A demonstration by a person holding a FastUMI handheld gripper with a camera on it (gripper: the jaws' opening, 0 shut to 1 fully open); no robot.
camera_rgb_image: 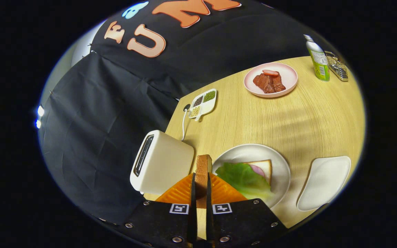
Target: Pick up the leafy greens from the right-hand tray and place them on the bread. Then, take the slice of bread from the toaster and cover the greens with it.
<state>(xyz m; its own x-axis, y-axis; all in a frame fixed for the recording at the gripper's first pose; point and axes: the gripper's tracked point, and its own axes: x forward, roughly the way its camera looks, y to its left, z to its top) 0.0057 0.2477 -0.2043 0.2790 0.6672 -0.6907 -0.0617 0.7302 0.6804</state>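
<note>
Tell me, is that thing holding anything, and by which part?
Yes. The hand-held gripper is shut on a slice of bread, standing on edge, pinched by its lower part, one finger on each flat face.

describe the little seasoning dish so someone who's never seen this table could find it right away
Start at the white toaster by the wooden table's edge. Beyond it, past the claw shut on a bread slice, a small white divided dish sits near the black cloth wall. Unlike the round plates, it has compartments of dark, green and pale grains.
</note>
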